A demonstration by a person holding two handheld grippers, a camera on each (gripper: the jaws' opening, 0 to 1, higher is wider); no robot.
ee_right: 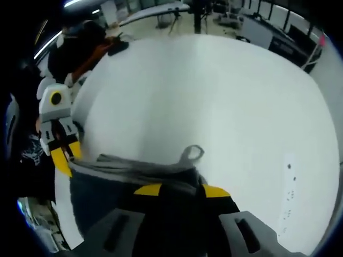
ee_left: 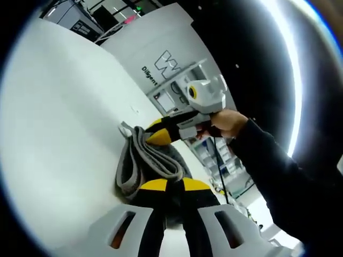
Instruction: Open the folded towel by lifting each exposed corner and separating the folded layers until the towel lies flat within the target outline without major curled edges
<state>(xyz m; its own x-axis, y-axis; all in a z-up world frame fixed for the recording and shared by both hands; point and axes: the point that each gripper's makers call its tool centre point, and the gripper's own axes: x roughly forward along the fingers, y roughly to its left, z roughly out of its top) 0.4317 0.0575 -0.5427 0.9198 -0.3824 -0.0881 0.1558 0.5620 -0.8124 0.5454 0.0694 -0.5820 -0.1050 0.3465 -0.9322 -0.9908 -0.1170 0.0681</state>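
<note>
The grey towel [ee_left: 146,160] hangs bunched in folds between both grippers over the white table [ee_left: 64,134]. In the left gripper view, my left gripper [ee_left: 169,185] is shut on the towel's near end. The right gripper [ee_left: 156,134] comes in from the right, held by a hand [ee_left: 228,122], and pinches the towel's far edge. In the right gripper view, my right gripper [ee_right: 182,190] is shut on the towel [ee_right: 123,179], beside a small loop [ee_right: 192,153]. The left gripper [ee_right: 65,155] holds the towel's other corner at the left.
A white panel with a logo [ee_left: 166,59] stands behind the table. Shelves and equipment [ee_left: 214,155] lie beyond it. The white table [ee_right: 214,91] stretches wide ahead, with small dark marks [ee_right: 289,182] at its right. Desks and stands [ee_right: 198,13] line the far edge.
</note>
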